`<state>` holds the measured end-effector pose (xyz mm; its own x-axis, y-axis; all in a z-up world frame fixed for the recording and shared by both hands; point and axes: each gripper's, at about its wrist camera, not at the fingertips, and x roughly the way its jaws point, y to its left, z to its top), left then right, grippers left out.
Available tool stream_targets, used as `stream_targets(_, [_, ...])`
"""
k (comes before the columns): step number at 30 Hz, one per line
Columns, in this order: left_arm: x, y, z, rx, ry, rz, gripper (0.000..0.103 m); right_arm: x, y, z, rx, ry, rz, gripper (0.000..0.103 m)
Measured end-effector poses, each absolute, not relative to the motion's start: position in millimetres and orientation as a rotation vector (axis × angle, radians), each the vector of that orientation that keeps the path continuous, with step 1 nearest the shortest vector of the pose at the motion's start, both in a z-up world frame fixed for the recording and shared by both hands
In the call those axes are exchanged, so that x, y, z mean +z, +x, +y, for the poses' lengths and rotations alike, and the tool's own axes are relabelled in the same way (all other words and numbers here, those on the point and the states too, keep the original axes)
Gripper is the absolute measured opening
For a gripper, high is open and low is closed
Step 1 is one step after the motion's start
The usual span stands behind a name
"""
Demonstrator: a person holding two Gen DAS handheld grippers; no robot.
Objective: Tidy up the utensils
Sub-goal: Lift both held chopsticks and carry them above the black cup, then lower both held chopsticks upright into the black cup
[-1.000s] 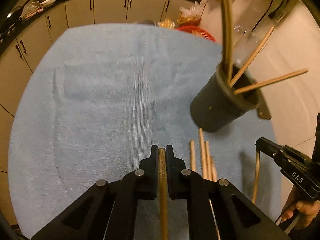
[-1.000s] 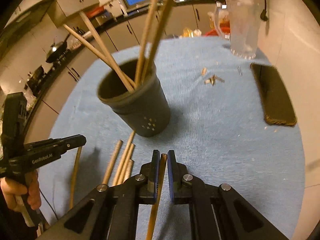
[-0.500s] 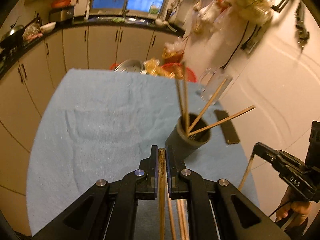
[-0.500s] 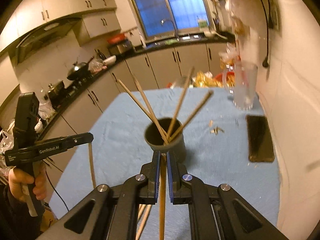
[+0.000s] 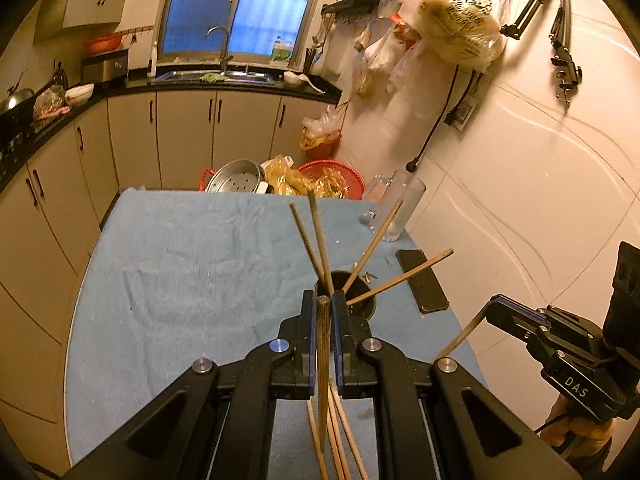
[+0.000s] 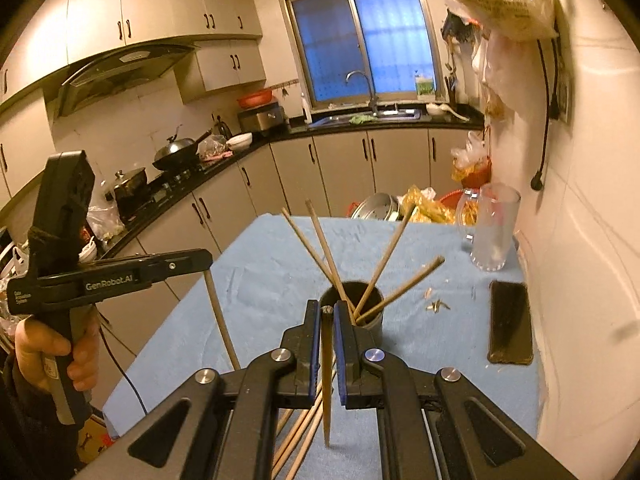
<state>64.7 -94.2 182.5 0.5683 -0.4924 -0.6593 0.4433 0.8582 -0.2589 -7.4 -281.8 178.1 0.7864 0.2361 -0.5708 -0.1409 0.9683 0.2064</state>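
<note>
A dark round holder (image 6: 370, 320) stands on the blue cloth (image 6: 260, 280) with several wooden chopsticks (image 6: 320, 248) leaning out of it; it also shows in the left wrist view (image 5: 366, 304). My left gripper (image 5: 324, 304) is shut on a chopstick (image 5: 323, 360) and is raised high above the table. My right gripper (image 6: 328, 312) is shut on another chopstick (image 6: 327, 380), also raised. Several loose chopsticks (image 5: 340, 432) lie on the cloth below the grippers. Each gripper shows in the other's view, the left (image 6: 200, 258) and the right (image 5: 496, 306), with a stick hanging down.
A black phone (image 6: 510, 326) lies on the cloth by the right wall. A glass mug (image 6: 494, 232) stands at the far right corner. Small scraps (image 6: 436, 304) lie near the holder. A steel pot (image 5: 236, 178) and red basket (image 5: 336, 176) sit beyond the table's far edge.
Both grippers have risen well above the table, each carrying its chopstick. The holder and cloth now look smaller and farther below.
</note>
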Motion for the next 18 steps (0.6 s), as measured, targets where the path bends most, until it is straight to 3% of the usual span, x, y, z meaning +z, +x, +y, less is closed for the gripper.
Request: stream_targets(18, [235.3, 88.9, -123.0, -0.546, -0.031, 0.689, 0.007, 250.0, -4.5, -281.0, 0.184, 0.117, 0.504, 0.008])
